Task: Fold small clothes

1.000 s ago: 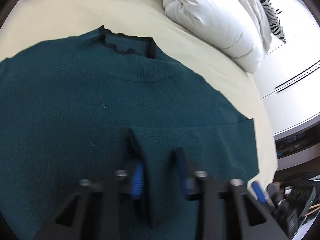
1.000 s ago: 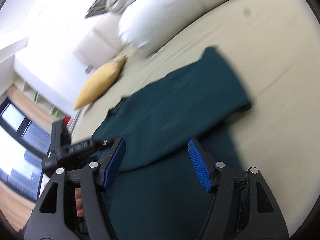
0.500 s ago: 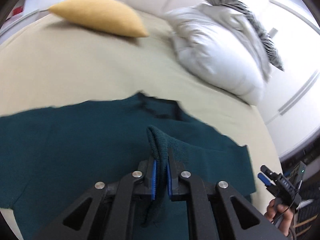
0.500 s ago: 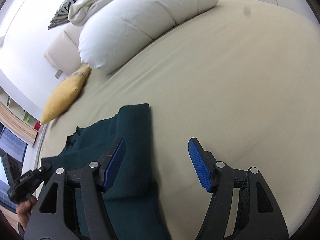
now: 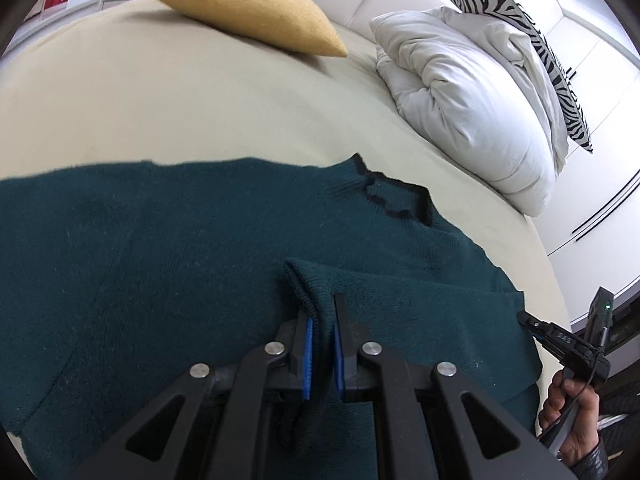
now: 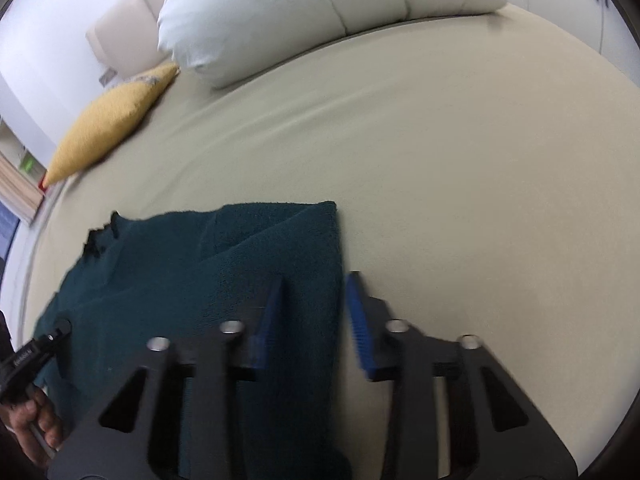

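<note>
Fingers of left gripper (image 5: 321,336): black arms w/ blue pads, drawn nearly together and pinching a raised ridge of the dark teal knit sweater (image 5: 200,264); the fold stands up btwn the pads and runs toward 12 o'clock in the left wrist view.

Right gripper (image 6: 316,312): jaws closing, motion-blurred; a strip of the sweater's folded edge lies btwn the blue pads. Whether the pads press the cloth yet cannot be told. Right pad sits just past the sweater's edge, over bare sheet.

Sweater: spread flat on the beige bed sheet (image 5: 180,112), filling the lower half of the left wrist view from 9 to 3 o'clock. Black-trimmed neckline (image 5: 396,196) at approx. 1 o'clock from the left gripper. One side folded inward, giving a straight edge at 12 o'clock of the right gripper in the right wrist view.

Background, left wrist view: mustard-yellow oblong cushion (image 5: 240,4) at 11 o'clock; bunched white duvet (image 5: 472,96) at 1–2 o'clock; zebra-print pillow (image 5: 520,32) behind it, at 2 o'clock.

Right hand (image 5: 572,420), at 4 o'clock, grasps its gripper's handle. Left hand (image 6: 32,428) appears at 8 o'clock in the right wrist view.
</note>
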A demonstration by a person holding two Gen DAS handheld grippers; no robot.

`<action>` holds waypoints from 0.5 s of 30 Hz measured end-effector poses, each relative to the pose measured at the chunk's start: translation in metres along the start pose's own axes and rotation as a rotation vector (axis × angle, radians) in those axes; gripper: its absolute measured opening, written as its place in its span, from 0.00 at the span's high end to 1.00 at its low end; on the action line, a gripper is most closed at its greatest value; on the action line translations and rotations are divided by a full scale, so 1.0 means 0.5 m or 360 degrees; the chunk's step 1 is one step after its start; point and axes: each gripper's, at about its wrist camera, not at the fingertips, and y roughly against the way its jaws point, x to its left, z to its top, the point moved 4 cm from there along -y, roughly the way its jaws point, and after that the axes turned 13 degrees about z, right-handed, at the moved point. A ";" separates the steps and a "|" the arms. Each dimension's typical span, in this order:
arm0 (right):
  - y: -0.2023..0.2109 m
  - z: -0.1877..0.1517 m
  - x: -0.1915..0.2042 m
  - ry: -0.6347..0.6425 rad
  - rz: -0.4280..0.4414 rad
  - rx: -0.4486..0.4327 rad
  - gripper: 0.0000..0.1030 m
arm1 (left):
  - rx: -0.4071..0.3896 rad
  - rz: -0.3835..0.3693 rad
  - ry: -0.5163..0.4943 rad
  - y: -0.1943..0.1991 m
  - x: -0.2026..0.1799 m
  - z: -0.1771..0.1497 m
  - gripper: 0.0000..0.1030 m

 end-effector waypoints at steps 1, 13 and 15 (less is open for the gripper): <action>-0.002 0.002 -0.002 0.0000 -0.0015 0.0003 0.88 | -0.0006 -0.0002 -0.0004 0.003 0.002 -0.001 0.91; -0.005 0.020 -0.021 -0.0037 0.0039 -0.0065 0.93 | -0.0051 0.0023 -0.0058 -0.012 0.000 -0.002 0.91; 0.022 0.014 -0.018 -0.0054 0.0027 -0.0087 0.83 | -0.0049 0.0000 -0.0042 -0.013 0.004 -0.002 0.90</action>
